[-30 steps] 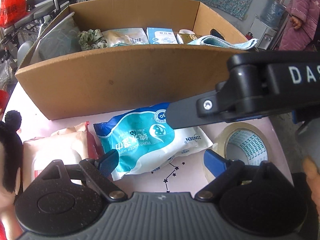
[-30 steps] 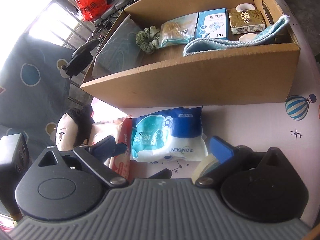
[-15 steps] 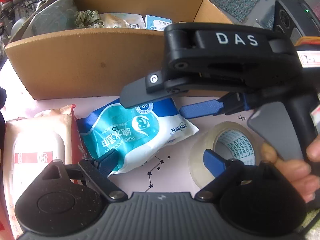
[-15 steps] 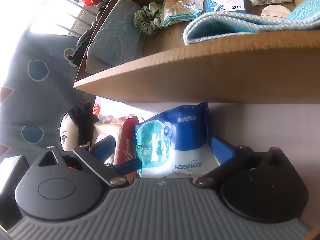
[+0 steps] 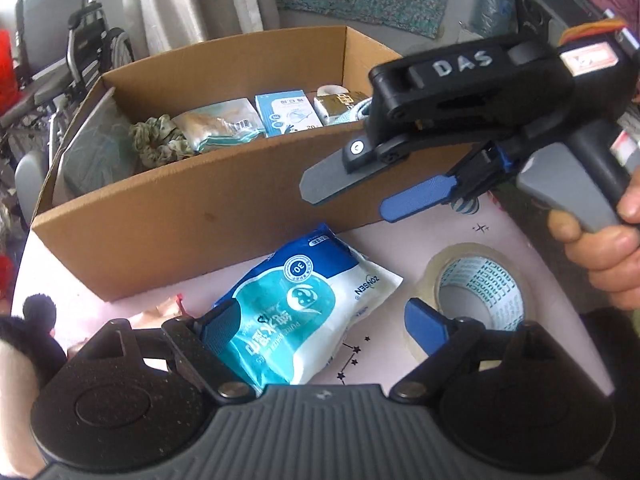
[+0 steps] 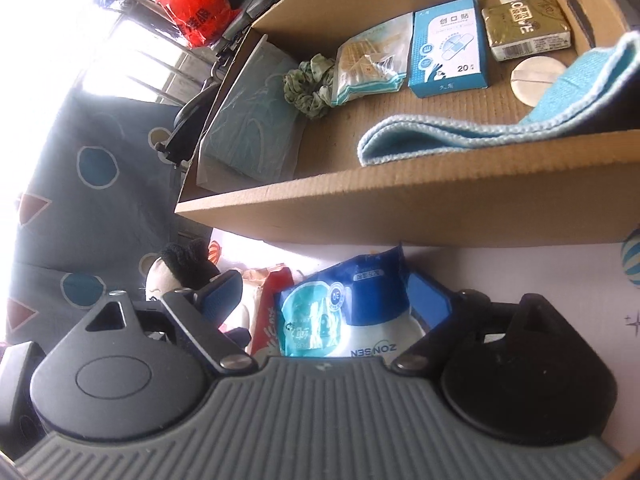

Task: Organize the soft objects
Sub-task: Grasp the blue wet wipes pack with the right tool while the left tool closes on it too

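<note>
- The blue and white pack of wet wipes [image 5: 308,312] lies flat on the pink table [image 5: 496,240], just in front of the big cardboard box [image 5: 192,224]
- The right gripper [image 5: 384,196] hangs in the air near the box wall, above the pack; a hand [image 5: 600,256] holds its handle
- Its jaws are closing; from its own camera the pack [image 6: 352,312] sits between the two blue pads, but they do not press on it
- The left gripper [image 5: 320,320] is low over the table with its jaws closing a little; the pack lies between them, beside the left pad, and I cannot tell if they touch
- A roll of clear tape [image 5: 476,296] lies on the table right beside the pack
- A red and white pack [image 6: 268,312] and a soft doll with black hair [image 6: 180,268] lie on the pack's other side
- Inside the box are a green scrunchie [image 6: 308,84], a blue plaster box [image 6: 448,52] and a light blue cloth [image 6: 500,124] that drapes over the front wall
</note>
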Tool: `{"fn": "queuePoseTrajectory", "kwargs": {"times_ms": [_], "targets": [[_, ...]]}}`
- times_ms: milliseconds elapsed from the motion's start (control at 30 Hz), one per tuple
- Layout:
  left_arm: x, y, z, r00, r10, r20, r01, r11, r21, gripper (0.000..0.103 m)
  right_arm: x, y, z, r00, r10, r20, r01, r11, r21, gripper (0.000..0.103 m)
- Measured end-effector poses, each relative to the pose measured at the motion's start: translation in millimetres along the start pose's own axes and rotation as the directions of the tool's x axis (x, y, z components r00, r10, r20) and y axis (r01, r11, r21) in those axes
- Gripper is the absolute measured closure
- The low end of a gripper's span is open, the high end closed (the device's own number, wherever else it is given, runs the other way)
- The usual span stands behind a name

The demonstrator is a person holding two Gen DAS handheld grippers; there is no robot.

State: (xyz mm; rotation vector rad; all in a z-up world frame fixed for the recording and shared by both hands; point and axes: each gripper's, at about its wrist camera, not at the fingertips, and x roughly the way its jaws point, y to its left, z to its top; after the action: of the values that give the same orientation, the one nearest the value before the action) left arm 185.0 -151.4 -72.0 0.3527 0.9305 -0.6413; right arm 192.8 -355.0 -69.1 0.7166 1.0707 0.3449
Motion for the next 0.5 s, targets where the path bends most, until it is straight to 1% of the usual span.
{"fn": "queuePoseTrajectory", "kwargs": {"times_ms": [33, 100, 167, 267, 333, 367, 433, 500], "targets": [[10.3, 0.7, 4.5, 1.0, 0.007, -0.023, -0.006, 0.999, 0.043, 0.013, -4.8, -0.7, -0.7, 1.0, 0.001, 0.004, -0.001, 1.0, 0.004, 0.017], [26.7, 0.8, 10.2, 0.997, 0.001, -0.077, 0.007, 0.995, 0.102, 0.013, -14.7, -3.3, -3.4, 1.0, 0.009, 0.002, -0.009, 1.0, 0.021, 0.017], [42.5, 3.6, 13.2, 0.993, -0.002, -0.12, 0.019, 0.989, 0.145, 0.011, -22.3, -3.9, -7.6, 1.0, 0.014, 0.008, -0.014, 1.0, 0.025, 0.017], [56.5, 2.7, 15.6, 0.987, -0.013, -0.161, 0.043, 0.982, 0.183, 0.005, -32.2, -8.2, -15.5, 0.999, 0.029, 0.016, -0.029, 0.999, 0.034, 0.017], [65.5, -2.4, 18.5, 0.982, 0.019, -0.186, 0.019, 0.979, 0.202, 0.005, -36.2, -11.5, -20.1, 0.999, 0.04, 0.027, -0.041, 0.998, 0.041, 0.017], [68.2, -4.2, 20.3, 0.979, 0.028, -0.201, 0.012, 0.98, 0.197, 0.006, -38.4, -13.0, -22.4, 0.998, 0.045, 0.036, -0.047, 0.998, 0.045, 0.017], [71.9, -5.2, 27.3, 0.972, 0.039, -0.231, -0.008, 0.991, 0.134, 0.008, -42.6, -16.4, -26.2, 0.997, 0.05, 0.055, -0.053, 0.997, 0.055, 0.017], [71.3, -2.4, 33.6, 0.966, 0.013, -0.257, -0.002, 0.999, 0.041, 0.011, -48.1, -20.0, -30.7, 0.995, 0.049, 0.081, -0.054, 0.997, 0.063, 0.017]]}}
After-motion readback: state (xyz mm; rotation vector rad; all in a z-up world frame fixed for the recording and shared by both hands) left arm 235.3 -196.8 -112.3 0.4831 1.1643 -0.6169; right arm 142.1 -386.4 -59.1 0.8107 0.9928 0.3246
